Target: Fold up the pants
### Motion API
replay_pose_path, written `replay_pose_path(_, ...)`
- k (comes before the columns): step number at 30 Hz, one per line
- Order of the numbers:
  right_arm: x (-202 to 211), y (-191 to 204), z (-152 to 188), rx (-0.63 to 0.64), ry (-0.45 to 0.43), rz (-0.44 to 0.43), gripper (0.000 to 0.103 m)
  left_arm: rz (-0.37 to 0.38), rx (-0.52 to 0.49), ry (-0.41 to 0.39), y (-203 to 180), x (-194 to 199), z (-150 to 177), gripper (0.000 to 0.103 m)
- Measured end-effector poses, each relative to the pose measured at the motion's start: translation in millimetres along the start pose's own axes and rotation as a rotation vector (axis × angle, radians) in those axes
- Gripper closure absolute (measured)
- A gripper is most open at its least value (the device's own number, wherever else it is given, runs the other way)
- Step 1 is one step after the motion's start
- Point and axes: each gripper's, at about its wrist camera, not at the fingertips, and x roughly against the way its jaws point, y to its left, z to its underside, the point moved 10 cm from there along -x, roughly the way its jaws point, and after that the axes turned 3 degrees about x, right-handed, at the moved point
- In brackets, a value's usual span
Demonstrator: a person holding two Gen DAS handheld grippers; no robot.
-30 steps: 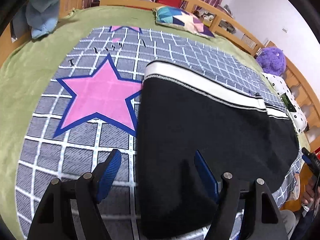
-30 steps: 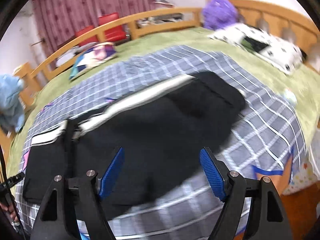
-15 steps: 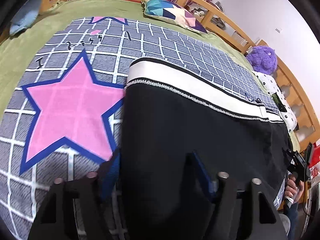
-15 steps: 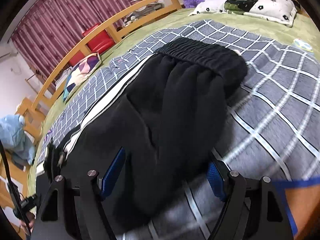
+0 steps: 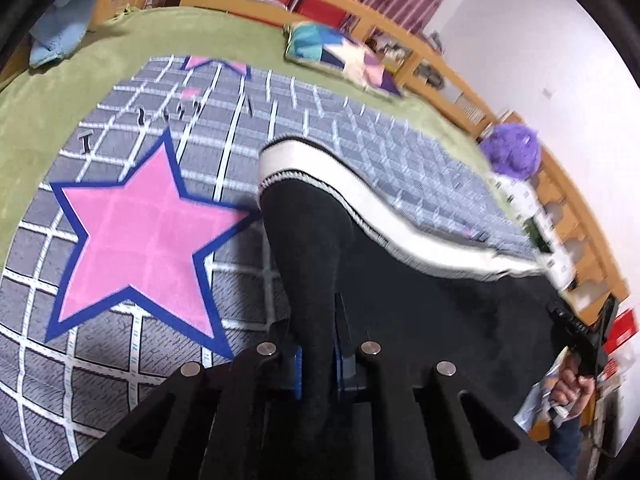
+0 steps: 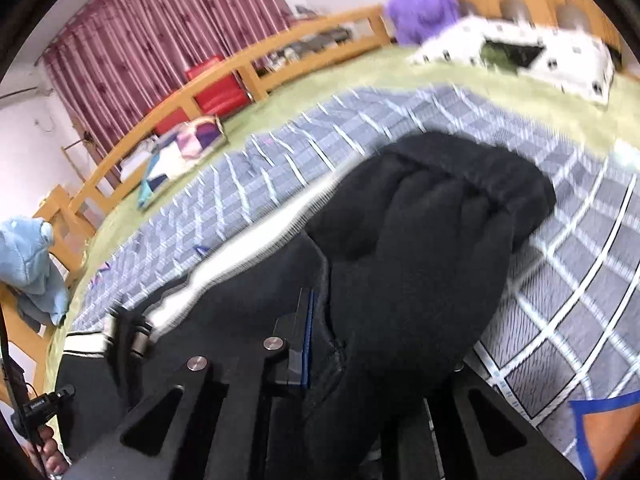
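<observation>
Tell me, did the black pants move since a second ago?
Yes. The left gripper has just closed on the black pants, and their near edge is bunched up off the blanket beside the pink star.

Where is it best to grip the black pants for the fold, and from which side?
Grip the black pants at their near edge, from the near side, as left gripper and right gripper do: that edge lies free on the blanket.
</observation>
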Motion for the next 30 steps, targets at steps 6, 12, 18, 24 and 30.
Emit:
replay_pose_path(6,31.0,53.5,-42.5,0.043,-0.062,-0.019,0.093,0.063,-0.022,-0.047,-9.5,37.0,-31.5,0.093)
replay_pose_path(12,36.4,129.2,-52.3,0.088,-0.073,-0.12,0.094,0.008,-0.036,-0.146,24.1,94.8,-71.6,0.093)
replay_pose_path(18,6.6,198.5,1.5,0.157,0.059,-0.242,0.093,-0.183,-0.018,-0.129,102.4,115.4,-66.6,0.093)
replay_pose_path(24,-27.8,178.3,67.9,0.223,0.269,-0.125,0.081,-0.427,0.003,-0.012,157.3,67.3,-28.3,0.074)
replay_pose_path(30,2.4,147.3,94.5,0.233,0.329,-0.147,0.061,-0.462,-0.028,-0.041,145.5,91.1,-22.3,0.044)
